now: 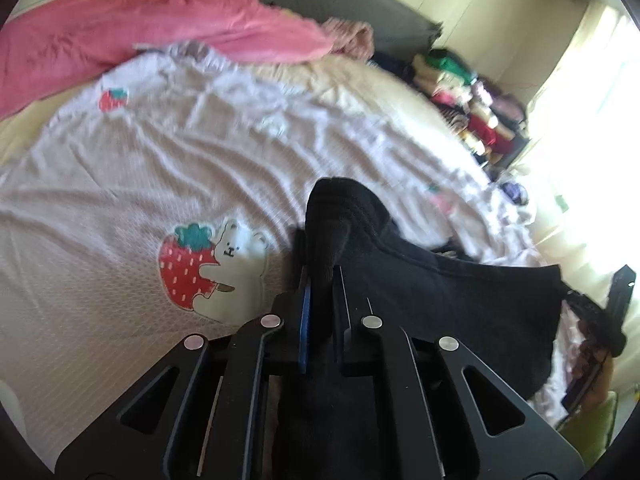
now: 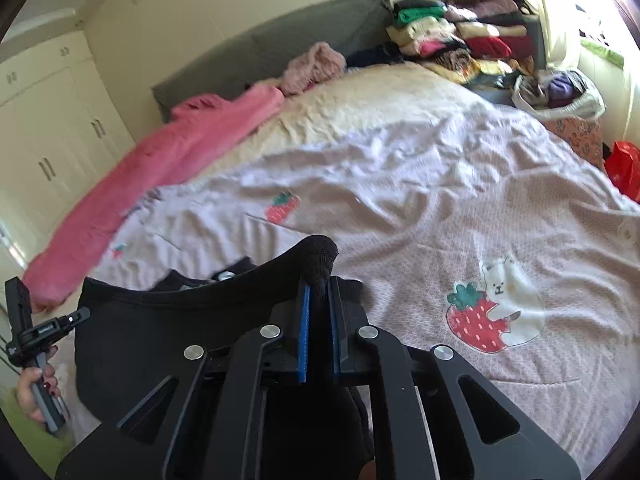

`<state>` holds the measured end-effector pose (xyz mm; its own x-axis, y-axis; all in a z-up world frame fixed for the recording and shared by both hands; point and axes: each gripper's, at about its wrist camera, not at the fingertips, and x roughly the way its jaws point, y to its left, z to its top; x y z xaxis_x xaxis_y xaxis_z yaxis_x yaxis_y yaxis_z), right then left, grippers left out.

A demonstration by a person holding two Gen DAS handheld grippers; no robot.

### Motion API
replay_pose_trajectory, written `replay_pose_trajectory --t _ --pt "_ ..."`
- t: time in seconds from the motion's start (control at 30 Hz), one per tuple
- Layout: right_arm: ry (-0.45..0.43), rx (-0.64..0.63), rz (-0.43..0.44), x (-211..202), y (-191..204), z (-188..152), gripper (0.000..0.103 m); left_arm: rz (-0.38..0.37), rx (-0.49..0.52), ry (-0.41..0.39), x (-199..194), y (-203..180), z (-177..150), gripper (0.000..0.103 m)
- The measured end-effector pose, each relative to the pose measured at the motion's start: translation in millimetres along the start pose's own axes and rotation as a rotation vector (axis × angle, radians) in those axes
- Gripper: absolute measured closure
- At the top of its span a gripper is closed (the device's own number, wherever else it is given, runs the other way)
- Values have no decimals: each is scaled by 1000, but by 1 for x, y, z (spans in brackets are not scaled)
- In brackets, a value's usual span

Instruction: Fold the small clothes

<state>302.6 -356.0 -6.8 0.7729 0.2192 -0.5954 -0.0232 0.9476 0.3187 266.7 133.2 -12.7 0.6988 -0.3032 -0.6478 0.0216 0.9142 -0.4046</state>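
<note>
A black garment (image 1: 460,304) hangs stretched between both grippers above the bed. My left gripper (image 1: 322,280) is shut on one bunched corner of it, with black cloth pinched between the blue pads. In the right wrist view my right gripper (image 2: 319,292) is shut on the other corner of the black garment (image 2: 180,328), which spreads away to the left. The other tool (image 2: 24,340) shows at the left edge there, held by a hand (image 2: 32,396).
A pale bedspread (image 1: 160,184) with strawberry-and-bear prints (image 2: 492,312) covers the bed. A pink blanket (image 1: 120,36) lies along the far side. Stacked folded clothes (image 2: 460,40) and a white bag (image 2: 560,96) sit by the grey headboard (image 2: 280,36) near a bright window.
</note>
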Motion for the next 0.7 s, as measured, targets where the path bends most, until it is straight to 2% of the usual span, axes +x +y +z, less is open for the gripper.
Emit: replay_pose_trajectory --t 0.1,0.2,0.37,0.5,0.7 --pt "-72 -21 45 -35 8 6 96 -60 -16 -75 -41 -5 2 100" --pt "-151 -38 78 -62 17 14 96 -87 -13 -126 -71 -10 7 100" --pt "-235 -79 76 -79 33 27 96 -94 -22 -157 -85 -16 21 100" --pt "-186 -111 -30 -49 35 29 96 -47 -19 -119 -56 -15 27 100" --pt "-13 -160 -154 35 27 11 96 48 -11 -14 7 -4 19 100"
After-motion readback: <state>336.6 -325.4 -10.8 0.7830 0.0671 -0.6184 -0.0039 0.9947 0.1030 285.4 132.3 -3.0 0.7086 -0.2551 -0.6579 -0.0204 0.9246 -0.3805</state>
